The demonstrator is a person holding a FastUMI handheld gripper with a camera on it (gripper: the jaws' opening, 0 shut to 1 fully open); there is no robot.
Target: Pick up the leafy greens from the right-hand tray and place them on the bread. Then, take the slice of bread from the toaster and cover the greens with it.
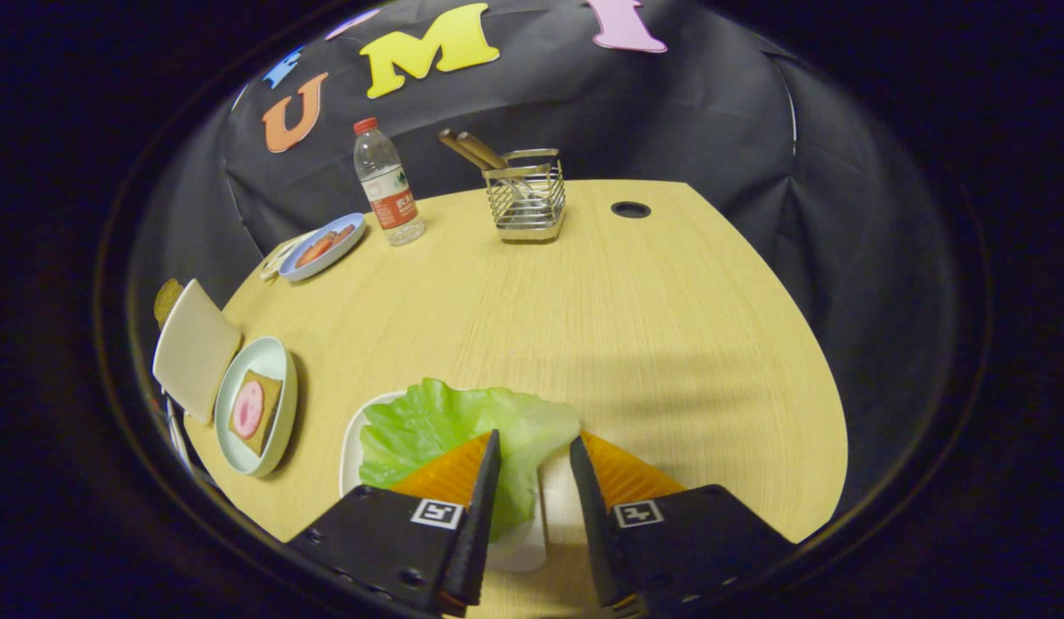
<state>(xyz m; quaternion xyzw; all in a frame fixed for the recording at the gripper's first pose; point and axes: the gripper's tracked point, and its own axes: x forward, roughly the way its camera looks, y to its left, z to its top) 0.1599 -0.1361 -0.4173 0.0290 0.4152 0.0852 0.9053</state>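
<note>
A green lettuce leaf (437,425) lies on a white tray (353,456) at the near edge of the wooden table. My gripper (535,438) hovers right over it, open, and the leaf's right part sits in the gap between the fingers without either one pressing on it. To the left of the tray, a pale plate (278,365) carries a brown bread slice (270,391) topped with a pink round of ham. Farther left stands the white toaster (192,348), a brown slice of bread (165,299) poking out behind its top.
At the back of the table (652,327) stand a water bottle (386,185), a wire holder (528,202) with wooden sticks, and a blue plate (321,248) of food. A round cable hole (630,209) sits near the far edge.
</note>
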